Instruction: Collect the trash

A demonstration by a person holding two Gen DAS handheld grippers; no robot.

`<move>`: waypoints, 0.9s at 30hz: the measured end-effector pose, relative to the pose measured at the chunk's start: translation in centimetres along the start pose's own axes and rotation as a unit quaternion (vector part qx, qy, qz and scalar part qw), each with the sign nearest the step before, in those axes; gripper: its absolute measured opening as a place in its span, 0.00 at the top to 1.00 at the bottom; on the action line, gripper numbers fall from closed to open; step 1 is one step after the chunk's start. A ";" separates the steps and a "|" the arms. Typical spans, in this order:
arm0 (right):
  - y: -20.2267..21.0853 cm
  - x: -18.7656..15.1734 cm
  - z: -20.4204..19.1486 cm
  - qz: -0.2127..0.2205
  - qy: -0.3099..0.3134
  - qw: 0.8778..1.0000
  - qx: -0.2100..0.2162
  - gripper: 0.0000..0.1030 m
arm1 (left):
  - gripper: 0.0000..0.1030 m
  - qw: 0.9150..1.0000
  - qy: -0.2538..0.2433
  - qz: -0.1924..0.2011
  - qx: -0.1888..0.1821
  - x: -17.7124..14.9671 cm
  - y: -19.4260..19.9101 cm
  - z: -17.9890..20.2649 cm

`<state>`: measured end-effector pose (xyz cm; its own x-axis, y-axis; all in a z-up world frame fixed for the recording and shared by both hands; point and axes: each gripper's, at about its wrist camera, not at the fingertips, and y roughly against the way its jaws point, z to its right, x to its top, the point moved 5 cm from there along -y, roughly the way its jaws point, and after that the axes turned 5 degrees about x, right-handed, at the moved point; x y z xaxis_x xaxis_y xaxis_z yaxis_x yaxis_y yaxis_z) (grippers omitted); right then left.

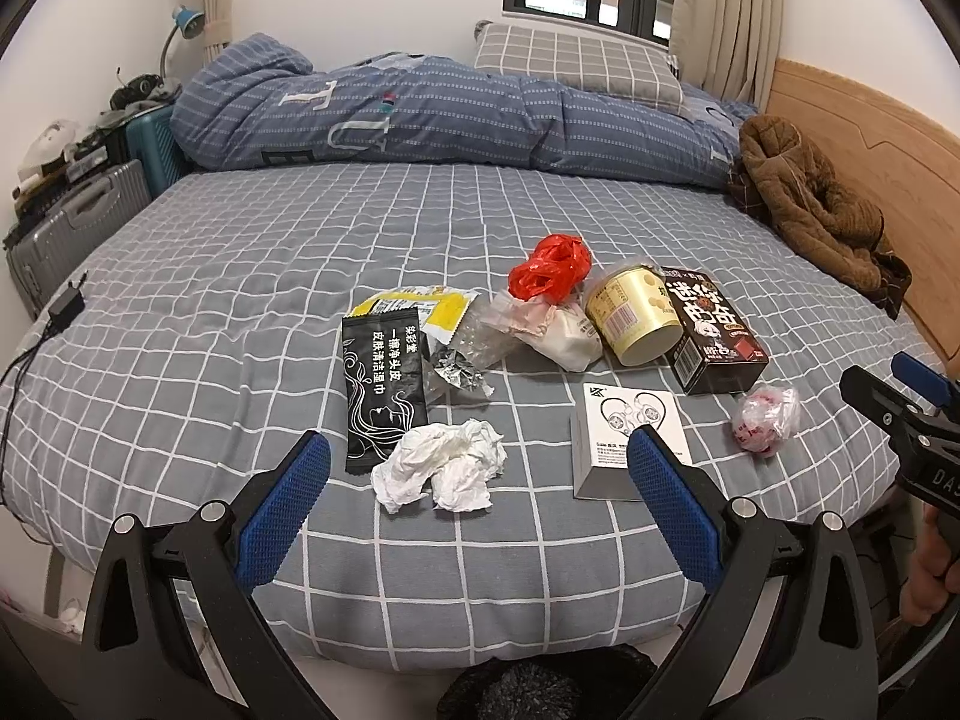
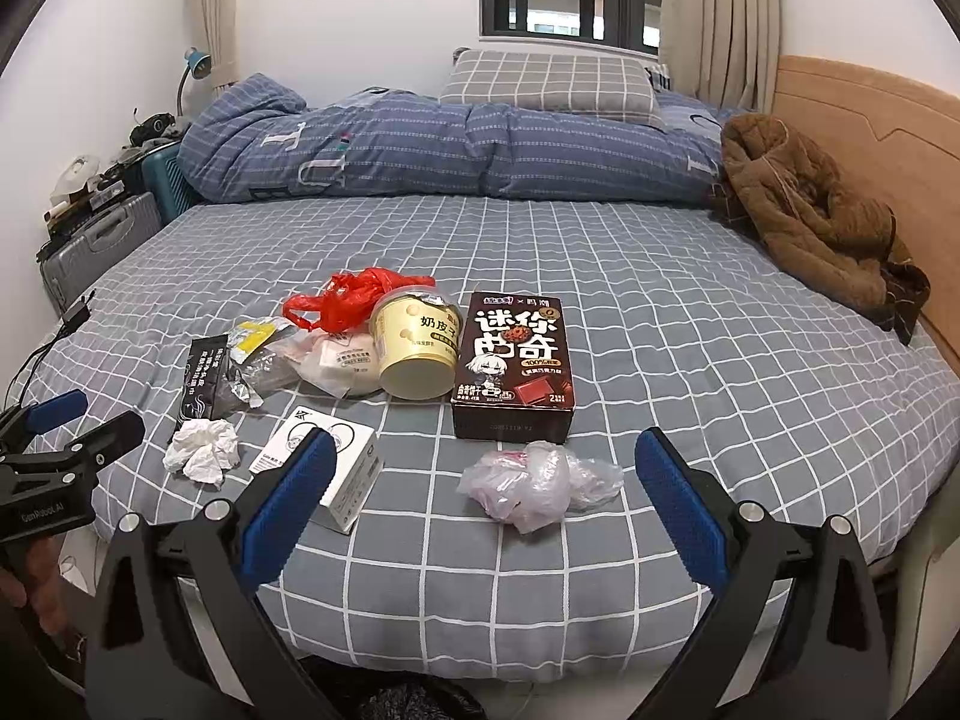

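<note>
Left gripper [image 1: 477, 462]: two black angular arms, lower frame of left wrist view; blue knurled pads [image 1: 282, 516] on inner finger faces; round silver screws at linkage joints.

Right gripper [image 2: 486, 468]: same build, black arms, blue textured pads [image 2: 681, 507], silver screw heads.

Right wrist view, left edge: black body with white lettering, partly legible. Left wrist view, right edge: black body, white letters cut off; hand [image 1: 930, 564] gripping handle, no sleeve visible.
</note>
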<state>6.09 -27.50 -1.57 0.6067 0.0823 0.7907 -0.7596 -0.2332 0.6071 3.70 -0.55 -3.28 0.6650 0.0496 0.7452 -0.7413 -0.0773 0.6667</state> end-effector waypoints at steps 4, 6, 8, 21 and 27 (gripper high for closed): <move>-0.1 0.0 0.0 0.000 -0.001 1.000 0.000 0.07 | 0.06 1.000 0.000 0.000 0.001 0.0 0.0 0.0; -0.1 0.0 0.0 0.000 0.000 1.000 0.000 0.07 | 0.06 1.000 0.000 0.000 0.000 0.1 0.1 0.1; -0.1 0.0 0.0 0.000 -0.001 1.000 0.000 0.07 | 0.06 1.000 0.000 0.000 0.000 0.1 0.1 0.0; 0.0 0.1 -0.1 -0.001 -0.002 1.000 0.000 0.07 | 0.06 1.000 0.003 0.003 -0.001 0.4 0.3 0.2; 0.0 0.1 -0.1 -0.001 -0.003 1.000 0.000 0.07 | 0.06 1.000 0.006 0.003 0.000 0.4 0.3 0.2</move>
<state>6.13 -27.37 -1.48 0.6096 0.0779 0.7888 -0.7582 -0.2329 0.6090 3.78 -0.77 -2.75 0.6597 0.0603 0.7491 -0.7450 -0.0784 0.6625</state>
